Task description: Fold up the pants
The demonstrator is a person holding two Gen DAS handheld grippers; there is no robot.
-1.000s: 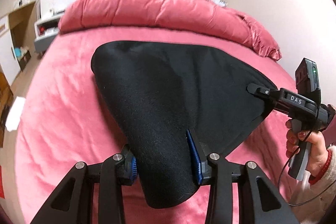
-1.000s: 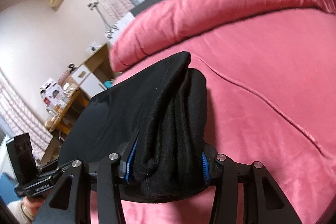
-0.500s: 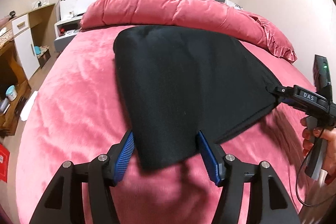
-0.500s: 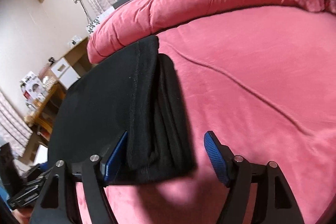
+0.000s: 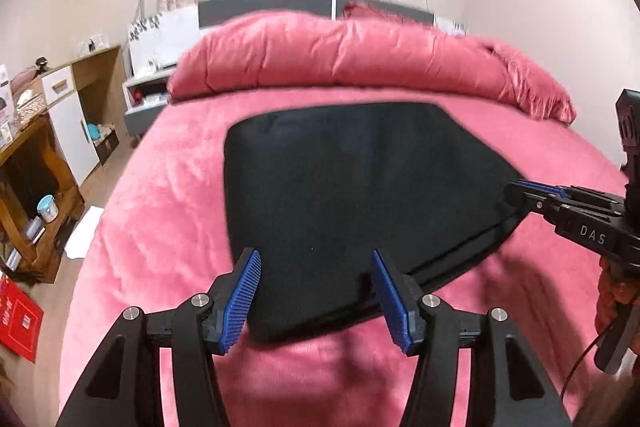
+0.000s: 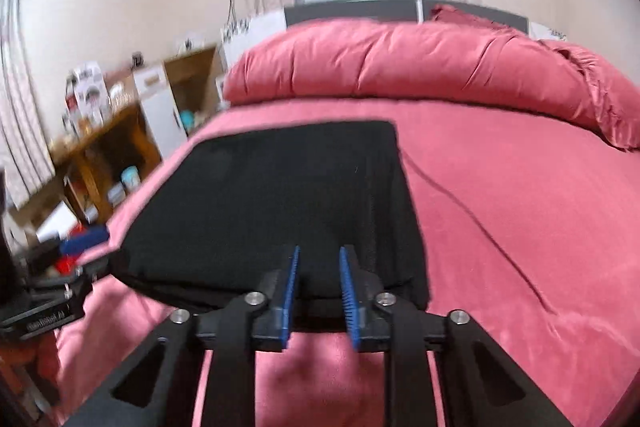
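Note:
The black pants [image 5: 352, 195] lie folded flat on the pink bed [image 5: 168, 211], also in the right wrist view [image 6: 288, 203]. My left gripper [image 5: 316, 291] is open and empty, raised just over the pants' near edge. My right gripper [image 6: 319, 291] is narrowly open and empty, held above the near right edge of the pants. The right gripper also shows at the right side of the left wrist view [image 5: 520, 193]. The left gripper shows blurred at the left of the right wrist view [image 6: 60, 291].
A rolled pink duvet [image 5: 360, 59] lies across the head of the bed. Wooden shelves and a white cabinet [image 5: 52, 131] stand left of the bed. A red box [image 5: 18, 323] and white paper [image 5: 84, 233] lie on the floor.
Both grippers have let go of the pants and pulled back and up. The pants now lie flat on the bed. The right gripper's jaws have narrowed since half a second ago.

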